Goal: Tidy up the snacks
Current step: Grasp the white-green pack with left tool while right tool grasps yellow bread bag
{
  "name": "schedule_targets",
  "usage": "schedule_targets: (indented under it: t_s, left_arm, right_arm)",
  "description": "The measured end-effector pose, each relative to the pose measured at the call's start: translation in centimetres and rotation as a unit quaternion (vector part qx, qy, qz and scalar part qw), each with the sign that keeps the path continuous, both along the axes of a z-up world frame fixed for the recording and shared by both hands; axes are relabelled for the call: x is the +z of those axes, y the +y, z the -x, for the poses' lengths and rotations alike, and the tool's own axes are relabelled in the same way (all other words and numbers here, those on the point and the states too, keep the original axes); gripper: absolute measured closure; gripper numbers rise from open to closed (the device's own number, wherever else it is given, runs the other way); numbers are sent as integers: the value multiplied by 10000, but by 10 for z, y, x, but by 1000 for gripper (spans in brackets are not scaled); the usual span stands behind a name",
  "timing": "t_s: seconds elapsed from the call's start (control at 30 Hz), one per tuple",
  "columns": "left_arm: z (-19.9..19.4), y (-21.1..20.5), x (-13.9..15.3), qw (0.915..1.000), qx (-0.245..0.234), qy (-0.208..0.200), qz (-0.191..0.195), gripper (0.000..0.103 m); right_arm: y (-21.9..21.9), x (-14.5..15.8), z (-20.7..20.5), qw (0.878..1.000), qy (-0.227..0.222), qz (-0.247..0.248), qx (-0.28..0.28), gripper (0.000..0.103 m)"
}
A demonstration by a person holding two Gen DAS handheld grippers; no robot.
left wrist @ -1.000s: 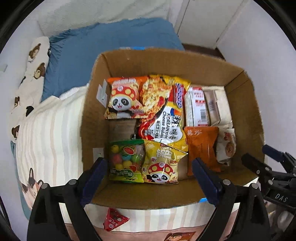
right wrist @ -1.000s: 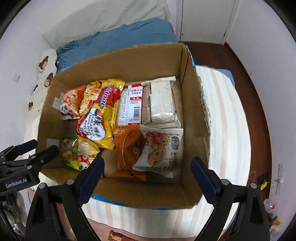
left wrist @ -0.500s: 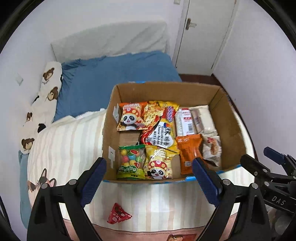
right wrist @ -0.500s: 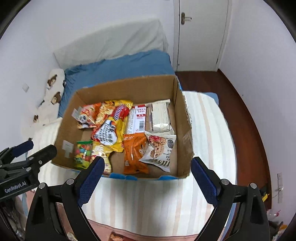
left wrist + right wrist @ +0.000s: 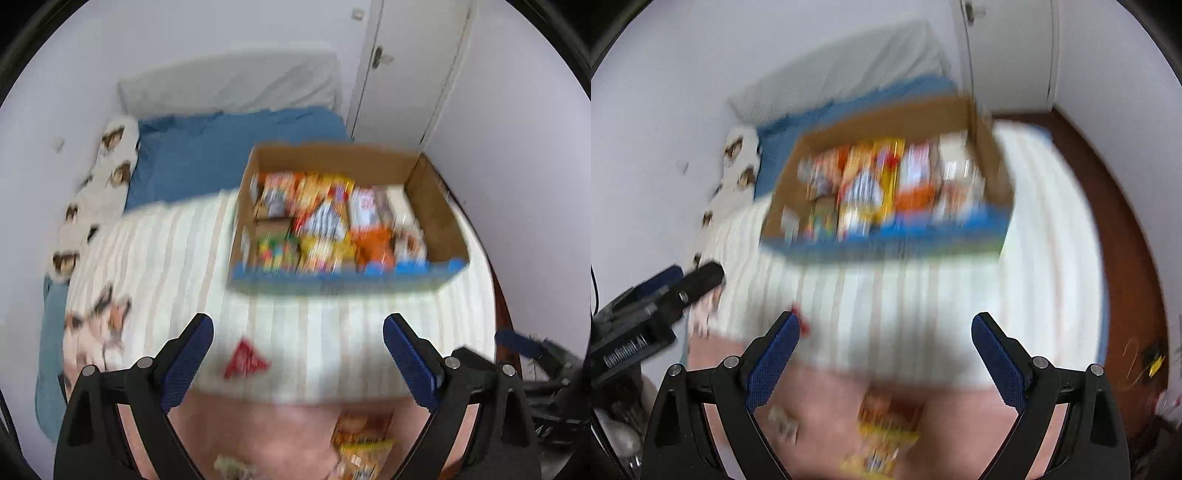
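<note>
A cardboard box (image 5: 439,218) with a blue front edge sits on the striped bedspread, packed with several snack packets (image 5: 321,225). It also shows, blurred, in the right wrist view (image 5: 991,158). My left gripper (image 5: 297,354) is open and empty, well short of the box. A red triangular snack (image 5: 243,360) lies between its fingers on the bed. A yellow-orange packet (image 5: 360,443) lies nearer on the pink cover. My right gripper (image 5: 884,350) is open and empty, with the yellow-orange packet (image 5: 886,428) below it.
The bed has a striped cover (image 5: 170,266), a blue sheet (image 5: 229,147) and a bear-print pillow (image 5: 99,192) on the left. White walls and a door (image 5: 410,66) stand behind. Wooden floor (image 5: 1123,236) lies to the right. A small pale packet (image 5: 781,421) lies near.
Both grippers have pulled back and up from the box, so it looks smaller and farther. The red triangular snack and yellow-orange packet have come into view. Both stay open.
</note>
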State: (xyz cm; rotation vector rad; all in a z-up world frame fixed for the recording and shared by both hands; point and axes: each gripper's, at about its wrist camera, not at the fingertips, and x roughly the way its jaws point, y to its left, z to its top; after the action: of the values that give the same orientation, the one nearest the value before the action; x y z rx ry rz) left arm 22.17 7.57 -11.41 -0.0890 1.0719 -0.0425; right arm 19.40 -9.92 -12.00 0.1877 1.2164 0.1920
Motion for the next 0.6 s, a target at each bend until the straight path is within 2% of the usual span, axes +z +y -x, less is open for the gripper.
schedule_targets:
  t_s: [0.1, 0.17, 0.3, 0.37, 0.43, 0.5, 0.6]
  left_arm:
    - [35, 16, -34, 9989, 185, 430, -76, 9]
    - [56, 30, -60, 9963, 357, 787, 13, 9]
    - [98, 66, -117, 9815, 944, 1635, 319, 9]
    - [116, 82, -142, 9701, 1260, 1983, 607, 9]
    - [130, 98, -167, 9551, 1581, 2301, 987, 9]
    - [142, 112, -192, 9360, 1876, 2608, 1436, 9]
    - [150, 127, -220, 9089, 2302, 2832, 2016, 9]
  right_arm:
    - [2, -47, 37, 9973, 690, -268, -14, 7]
    - [3, -78, 60, 9932, 1107, -367, -36, 7]
    - [6, -133, 94, 9825, 1797, -473, -123, 7]
    - [8, -153, 105, 9788, 1984, -476, -169, 7]
    - [12, -170, 114, 9752, 2146, -504, -213, 7]
    - [15, -183, 120, 9723, 2258, -555, -256, 7]
    - [19, -196, 127, 9706, 2316, -560, -350, 8]
